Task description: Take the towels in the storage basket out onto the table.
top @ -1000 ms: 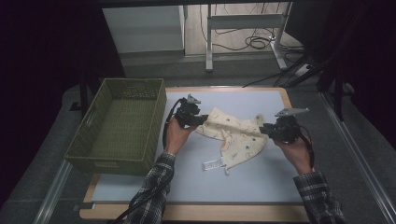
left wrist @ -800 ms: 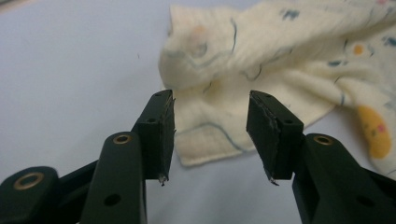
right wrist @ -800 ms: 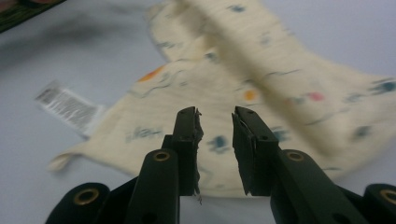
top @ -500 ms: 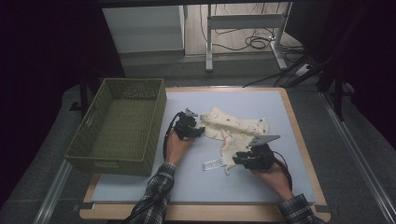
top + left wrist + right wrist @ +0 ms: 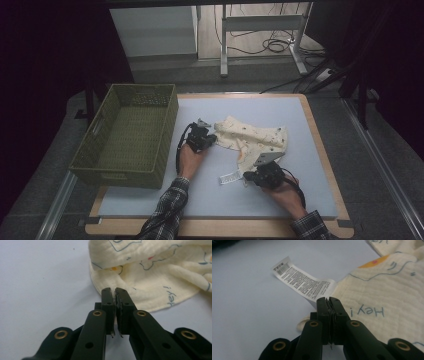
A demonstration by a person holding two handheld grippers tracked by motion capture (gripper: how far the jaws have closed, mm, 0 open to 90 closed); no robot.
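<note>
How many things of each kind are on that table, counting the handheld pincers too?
Cream printed cloth with a white label: 1
Green woven basket: 1
Handheld grippers, left gripper and right gripper, each shut on the cloth's edge: 2
Total: 4

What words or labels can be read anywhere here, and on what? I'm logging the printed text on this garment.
"Hey!" in blue letters on the cream cloth, near the right tongs.
"Hey!" again, seen sideways, on the cloth's edge near the left tongs.
White care label: a barcode and lines of small print, too small to read.
Green basket: no text to be seen.
</note>
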